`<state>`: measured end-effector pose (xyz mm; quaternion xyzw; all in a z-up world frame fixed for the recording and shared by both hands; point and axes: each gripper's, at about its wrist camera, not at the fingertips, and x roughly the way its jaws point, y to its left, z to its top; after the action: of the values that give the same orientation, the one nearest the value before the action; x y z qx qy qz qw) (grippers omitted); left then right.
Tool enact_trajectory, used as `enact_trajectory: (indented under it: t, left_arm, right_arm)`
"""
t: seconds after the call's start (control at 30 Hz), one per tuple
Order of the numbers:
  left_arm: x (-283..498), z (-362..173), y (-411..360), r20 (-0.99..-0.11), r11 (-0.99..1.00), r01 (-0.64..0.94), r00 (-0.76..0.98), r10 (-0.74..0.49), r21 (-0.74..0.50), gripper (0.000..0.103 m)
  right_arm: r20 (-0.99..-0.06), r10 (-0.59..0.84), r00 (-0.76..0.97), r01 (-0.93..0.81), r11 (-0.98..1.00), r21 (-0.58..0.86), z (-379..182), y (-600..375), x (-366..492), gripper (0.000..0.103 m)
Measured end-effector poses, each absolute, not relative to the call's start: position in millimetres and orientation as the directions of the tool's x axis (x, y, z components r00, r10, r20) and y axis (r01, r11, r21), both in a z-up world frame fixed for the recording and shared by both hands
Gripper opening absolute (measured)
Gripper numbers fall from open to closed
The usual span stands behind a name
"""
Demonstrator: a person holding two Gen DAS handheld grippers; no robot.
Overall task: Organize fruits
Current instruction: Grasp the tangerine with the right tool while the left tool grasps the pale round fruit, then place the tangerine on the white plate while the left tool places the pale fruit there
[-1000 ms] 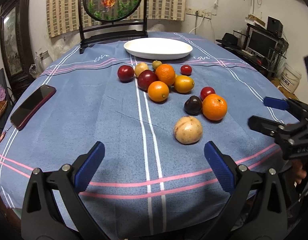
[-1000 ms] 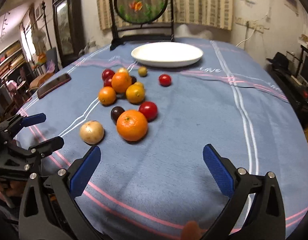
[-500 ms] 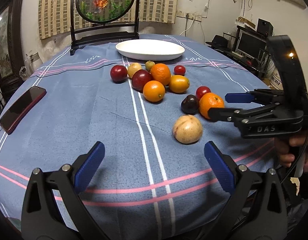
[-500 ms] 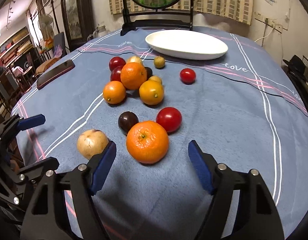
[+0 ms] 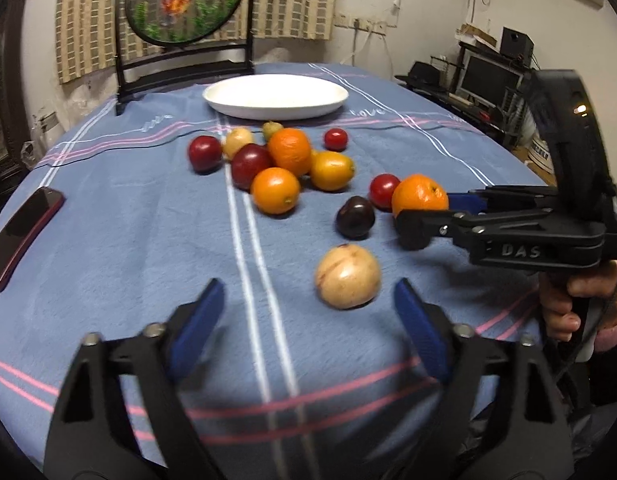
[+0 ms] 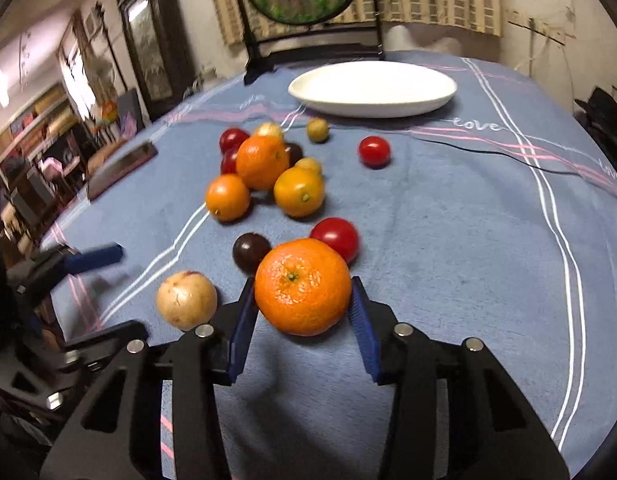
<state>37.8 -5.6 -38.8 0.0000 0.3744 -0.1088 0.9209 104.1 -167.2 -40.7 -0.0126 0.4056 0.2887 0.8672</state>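
Orange mandarin (image 6: 302,286), blue pink-striped tablecloth (image 6: 468,240), white plate (image 6: 372,88)

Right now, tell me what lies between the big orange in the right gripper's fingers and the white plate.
In the right wrist view, between the big orange and the white plate lie a red tomato, then the clustered fruits; otherwise bare blue cloth.

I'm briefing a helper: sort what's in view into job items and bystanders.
Job: big orange between the right claw pads, pale round fruit, dark plum, fruit cluster, white plate, left claw.
Bystanders: phone, fish screen.
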Motion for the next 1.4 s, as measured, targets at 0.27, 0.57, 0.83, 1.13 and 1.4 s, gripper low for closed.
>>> enact_trajectory:
  t: [0.27,0.57,0.83,1.13,1.4]
  left_arm:
    - [57.8,-44.7,-22.3,-0.725,0.969,0.224,0.65,-0.226,-0.1,0.074]
    - [64.7,-53.4,-31.1,-0.756,0.97,0.226,0.62,-0.21,-0.084,0.046]
    - [67.3,-43.4,-20.3,-0.737,0.961,0.234,0.622,-0.263,-0.146,0.04]
    - [156.4,22.9,10.2,-0.668,0.966,0.212,0.698,-0.257,-0.15,0.041]
    - [300.4,24.1,29.2,-0.714,0.982,0.102,0.675,-0.188,-0.161,0.041]
  right_arm:
    - [-0.687,0.569,0.453,-0.481,0.804,0.35,-46.1,-185.7,111.7,0.046]
    - [-0.677,0.587,0.444,-0.481,0.793,0.373,-46.2,-187.8,113.5,0.046]
    - [-0.674,0.583,0.454,-0.502,0.792,0.347,-38.5,-187.1,116.4,0.046]
    - [-0.573,0.556,0.603,-0.467,0.828,0.311,15.8,-188.1,203.1,0.046]
    - [-0.635,0.475,0.609,-0.426,0.871,0.243,5.4,-153.7,323.4,0.046]
